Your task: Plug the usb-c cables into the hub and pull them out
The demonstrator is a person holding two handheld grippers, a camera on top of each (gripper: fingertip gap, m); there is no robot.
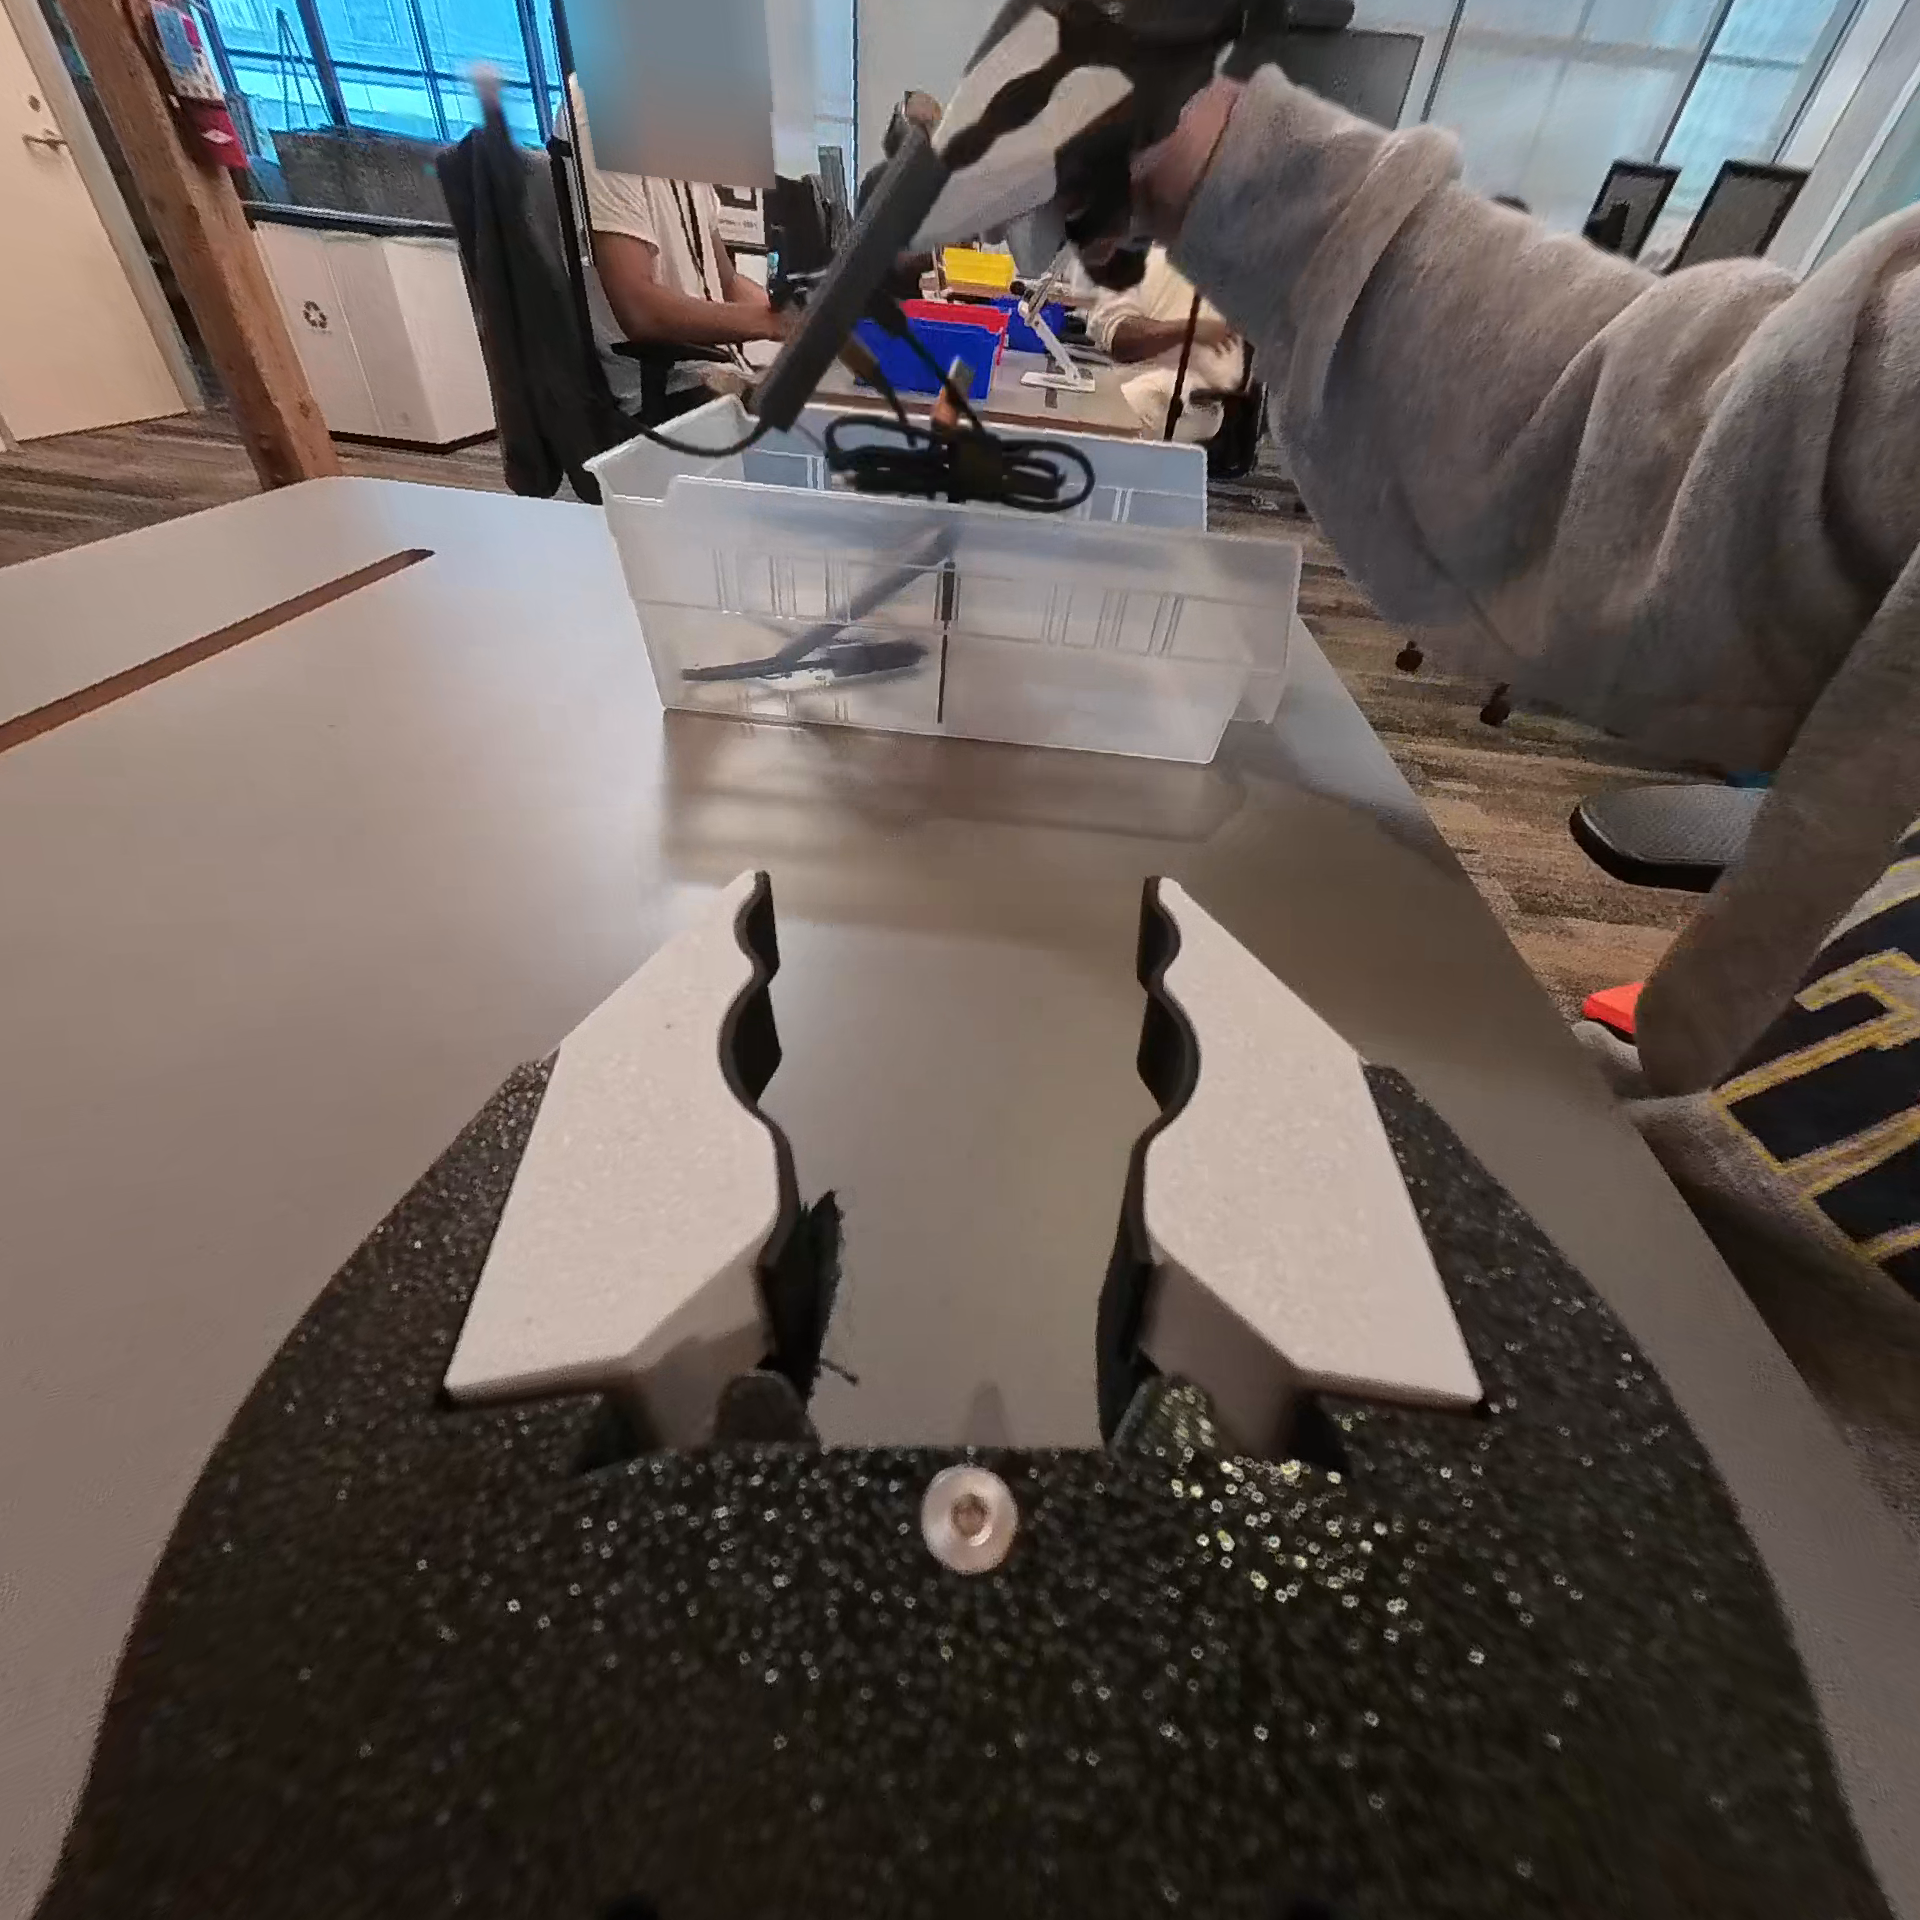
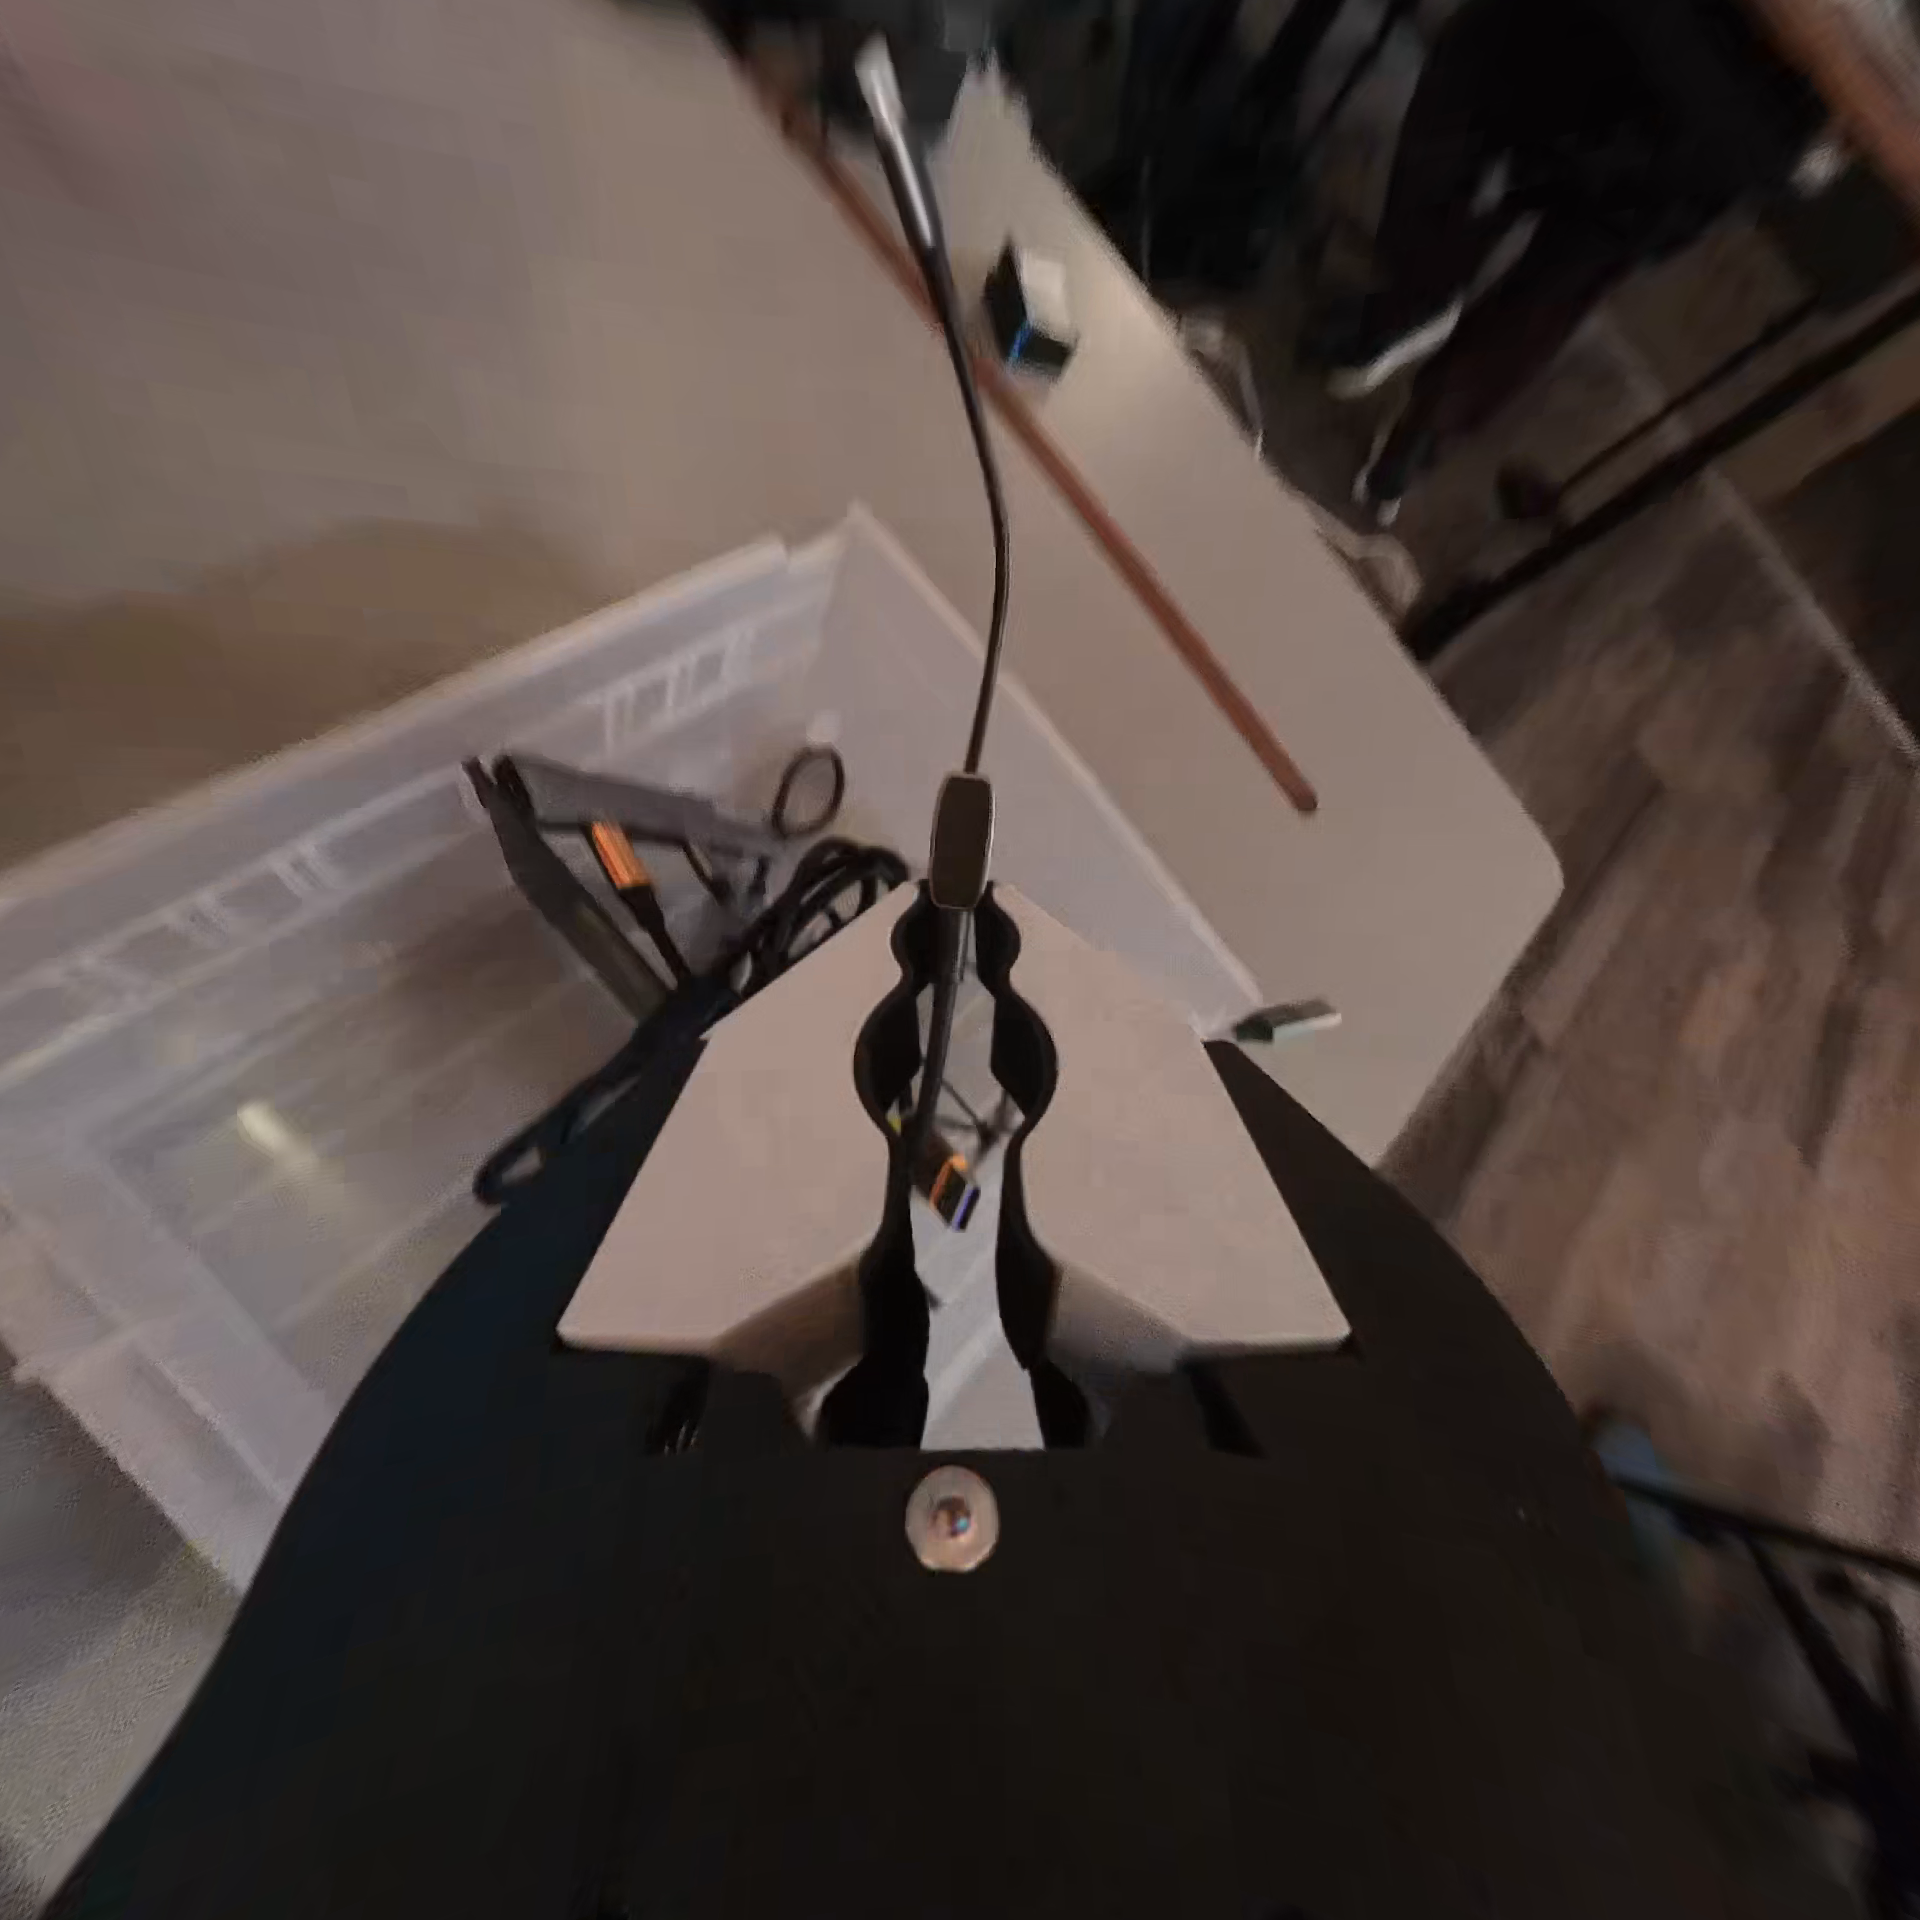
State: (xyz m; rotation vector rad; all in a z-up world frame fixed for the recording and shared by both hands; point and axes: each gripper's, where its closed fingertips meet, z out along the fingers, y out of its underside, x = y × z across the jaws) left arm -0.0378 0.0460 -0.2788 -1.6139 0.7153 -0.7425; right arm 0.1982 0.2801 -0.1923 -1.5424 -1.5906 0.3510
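My right gripper (image 1: 930, 156) is shut on the dark grey hub (image 1: 842, 281) and holds it tilted in the air above the clear plastic bin (image 1: 935, 520). In the right wrist view the hub (image 2: 961, 847) shows end-on at the tips of the right gripper (image 2: 961, 894); its own thin cable (image 2: 987, 582) runs away from it. An orange-tipped plug (image 2: 951, 1184) hangs below, between the fingers. A coil of black cables (image 1: 966, 468) lies in the bin, also seen in the right wrist view (image 2: 821, 883). My left gripper (image 1: 956, 904) is open and empty, low over the grey table (image 1: 364, 831).
The bin (image 2: 416, 675) stands near the table's far right edge. A grey-sleeved arm (image 1: 1507, 395) reaches across from the right. A person sits at a far desk behind blue, red and yellow bins (image 1: 935, 343). A chair seat (image 1: 1662, 831) stands off the table's right edge.
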